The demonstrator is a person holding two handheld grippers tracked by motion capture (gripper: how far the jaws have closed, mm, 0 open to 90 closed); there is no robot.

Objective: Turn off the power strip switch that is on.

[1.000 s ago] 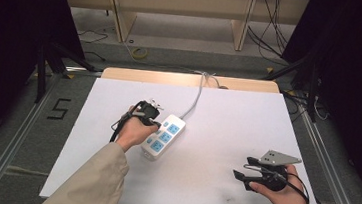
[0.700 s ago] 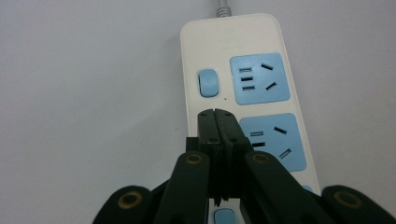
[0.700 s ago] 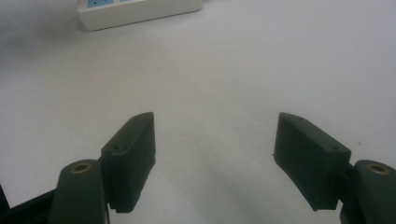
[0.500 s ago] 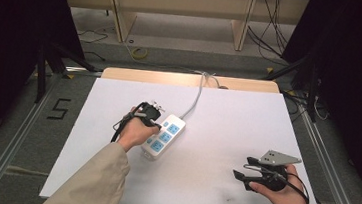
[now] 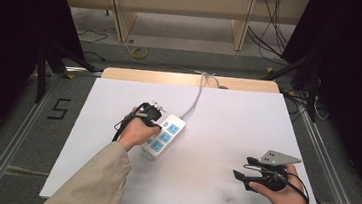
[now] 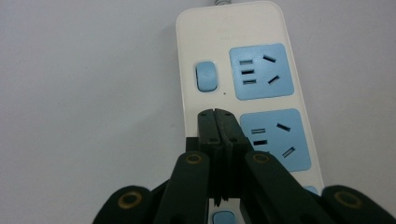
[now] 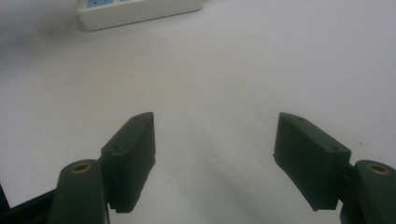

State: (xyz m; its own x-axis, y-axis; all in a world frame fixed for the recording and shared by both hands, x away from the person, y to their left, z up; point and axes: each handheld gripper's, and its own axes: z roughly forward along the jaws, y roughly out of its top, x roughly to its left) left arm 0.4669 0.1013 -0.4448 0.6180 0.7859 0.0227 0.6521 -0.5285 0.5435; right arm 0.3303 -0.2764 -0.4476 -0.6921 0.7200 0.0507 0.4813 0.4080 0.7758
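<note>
A white table [image 5: 226, 136] takes up the middle of the high view. Just left of its centre lies the white power strip [image 5: 164, 135], set slantwise, its grey cord [image 5: 197, 96] running up toward the top edge. In the left gripper view the strip stands in the upper middle, with blue sockets [image 6: 263, 70] and a blue switch [image 6: 206, 76]. The left gripper [image 6: 216, 122] has its jaws pressed together, tips over the strip below that switch. At the lower right of the high view, the right gripper [image 5: 243, 179] sits over bare table, jaws wide apart.
</note>
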